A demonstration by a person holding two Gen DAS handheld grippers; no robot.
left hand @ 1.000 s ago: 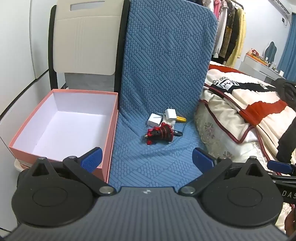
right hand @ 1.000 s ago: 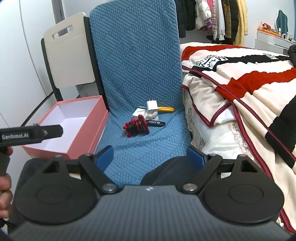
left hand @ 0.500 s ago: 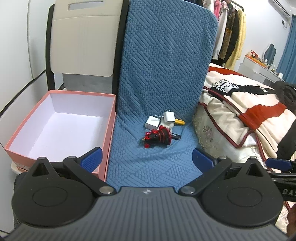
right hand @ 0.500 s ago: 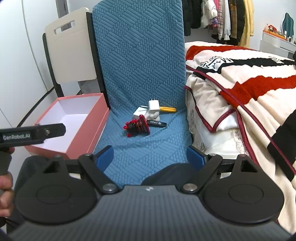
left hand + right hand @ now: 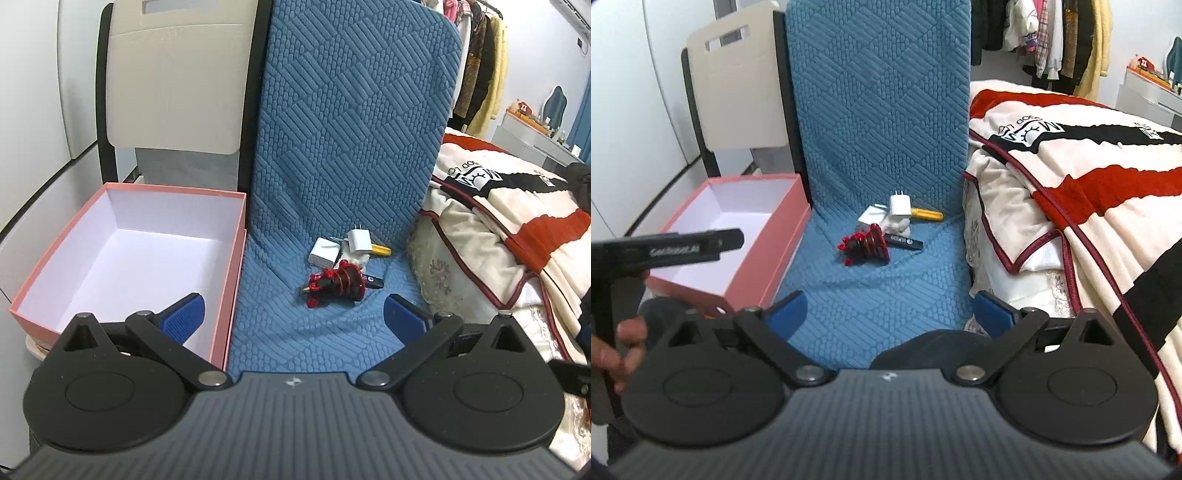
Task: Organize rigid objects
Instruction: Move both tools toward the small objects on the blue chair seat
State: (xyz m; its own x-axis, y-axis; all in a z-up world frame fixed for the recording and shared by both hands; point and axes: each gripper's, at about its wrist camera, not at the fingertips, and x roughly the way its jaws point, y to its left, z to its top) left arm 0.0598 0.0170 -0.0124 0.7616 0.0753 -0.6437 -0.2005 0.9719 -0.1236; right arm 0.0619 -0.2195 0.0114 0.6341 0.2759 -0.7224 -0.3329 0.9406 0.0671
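A small pile lies on the blue chair seat (image 5: 295, 332): a red and black spiral toy (image 5: 337, 283) (image 5: 867, 248), two white chargers (image 5: 357, 240) (image 5: 323, 252), a yellow stick (image 5: 380, 250) (image 5: 926, 214) and a black stick (image 5: 373, 281) (image 5: 904, 241). An empty pink box (image 5: 122, 266) (image 5: 738, 229) stands left of the seat. My left gripper (image 5: 293, 314) is open and empty, short of the pile. My right gripper (image 5: 888, 312) is open and empty over the seat's front.
A bed with a cream, red and black blanket (image 5: 1071, 166) presses against the chair's right side. A beige chair back (image 5: 173, 81) stands behind the box. The left gripper's body (image 5: 665, 251) crosses in front of the box in the right wrist view.
Both grippers have moved forward toward the pile on the seat, which looms larger. The jaws stay open and nothing has been picked up.
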